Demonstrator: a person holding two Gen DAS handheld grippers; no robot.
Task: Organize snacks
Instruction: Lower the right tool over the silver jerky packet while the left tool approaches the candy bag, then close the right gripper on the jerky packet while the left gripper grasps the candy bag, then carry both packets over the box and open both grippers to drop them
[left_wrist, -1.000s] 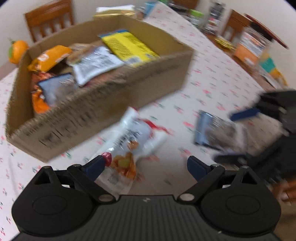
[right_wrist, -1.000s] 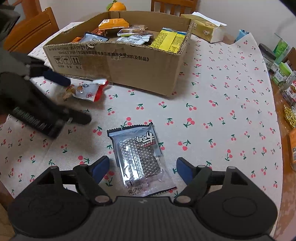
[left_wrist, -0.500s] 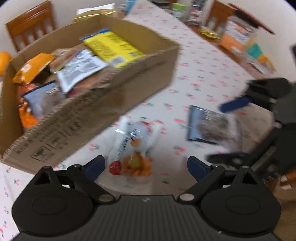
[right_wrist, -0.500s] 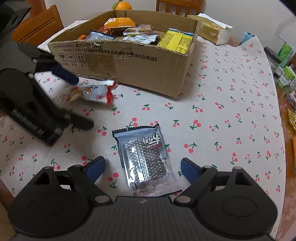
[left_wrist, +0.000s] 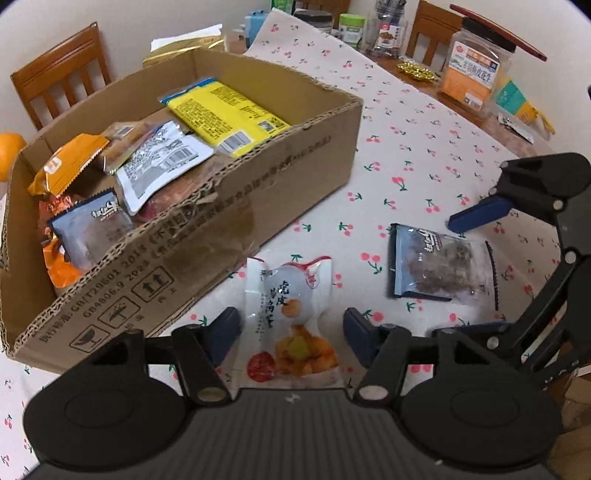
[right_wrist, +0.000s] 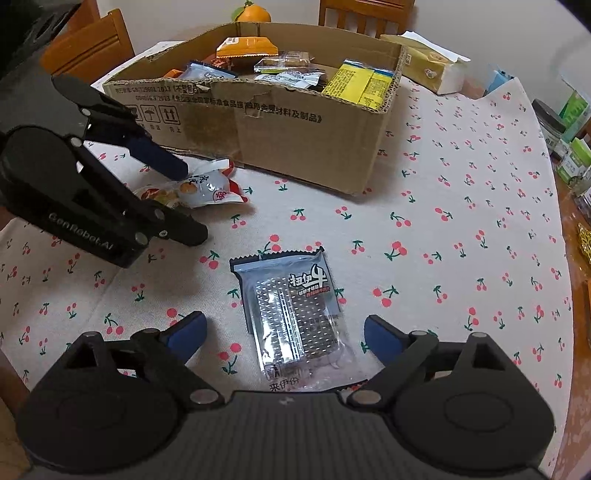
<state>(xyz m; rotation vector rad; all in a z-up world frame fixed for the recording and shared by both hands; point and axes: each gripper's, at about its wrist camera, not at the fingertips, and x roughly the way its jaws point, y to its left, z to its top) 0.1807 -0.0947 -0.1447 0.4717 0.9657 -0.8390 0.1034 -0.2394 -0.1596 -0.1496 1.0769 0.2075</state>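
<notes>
The left gripper (left_wrist: 290, 328) is closing its blue-padded fingers (left_wrist: 221, 334) on a white plastic snack pouch printed with red Chinese characters and orange fruit (left_wrist: 291, 314); whether the pads press it yet cannot be told. This pouch lies on the cherry-print tablecloth of the table (right_wrist: 461, 229), just beside the front wall of the brown corrugated cardboard box (right_wrist: 280, 136), whose wall reads "GB/T29601 2013". "GenRobot.AI" marks the left gripper's body. The right gripper (right_wrist: 284, 334) is opening its fingers around a clear grey-blue snack packet with black Chinese lettering (right_wrist: 295, 317), untouched. Bare cloth lies right of the box
</notes>
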